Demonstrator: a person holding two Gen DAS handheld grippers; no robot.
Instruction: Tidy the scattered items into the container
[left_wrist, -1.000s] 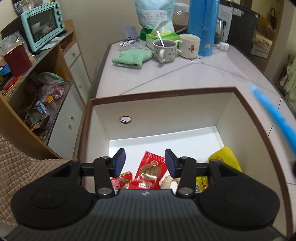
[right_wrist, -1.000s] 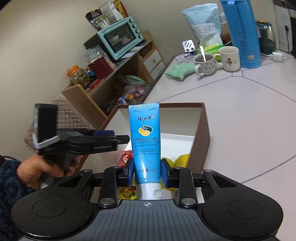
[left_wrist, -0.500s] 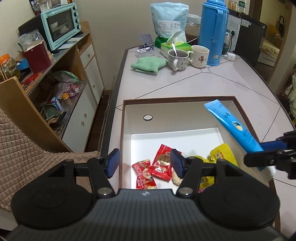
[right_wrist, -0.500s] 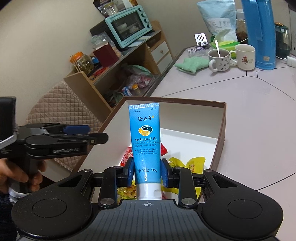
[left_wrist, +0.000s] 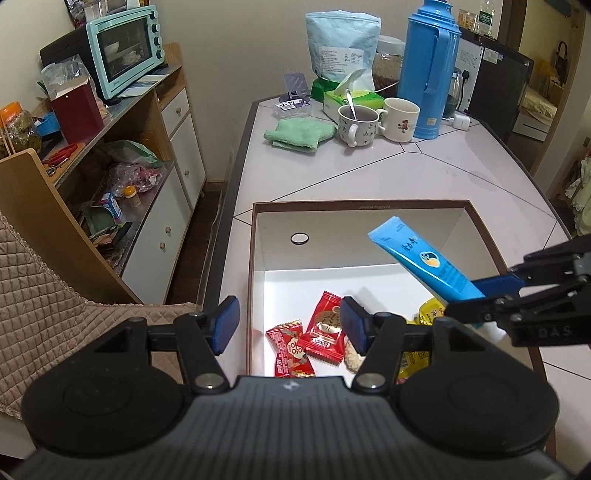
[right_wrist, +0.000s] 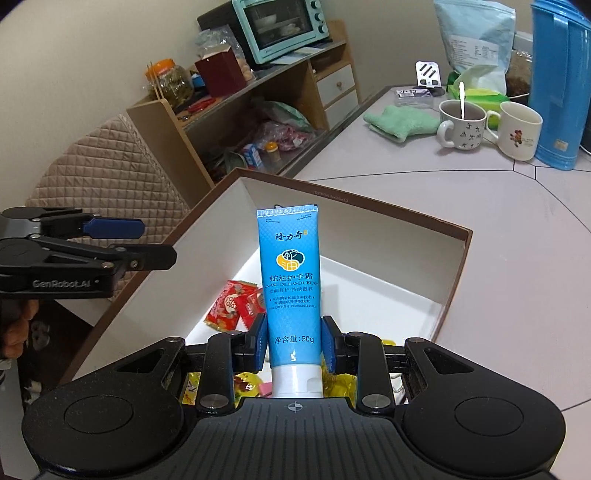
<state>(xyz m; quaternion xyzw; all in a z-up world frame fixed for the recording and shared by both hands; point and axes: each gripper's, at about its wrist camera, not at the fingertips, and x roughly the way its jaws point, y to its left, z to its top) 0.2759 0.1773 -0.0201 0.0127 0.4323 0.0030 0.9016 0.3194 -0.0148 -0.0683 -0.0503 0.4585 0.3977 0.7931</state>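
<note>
A brown box with a white inside stands on the pale table. Red candy packets, a biscuit and yellow packets lie on its floor. My right gripper is shut on a blue hand cream tube near its white cap and holds it above the box; the tube also shows in the left wrist view. My left gripper is open and empty, above the box's near left corner.
At the far end of the table stand a green cloth, two mugs, a blue thermos and a tissue box. A wooden shelf unit with a mint oven stands left. A quilted chair back is close on the left.
My left gripper has pulled back out of the box and opened wider. My right gripper has carried the tube in over the box from the right.
</note>
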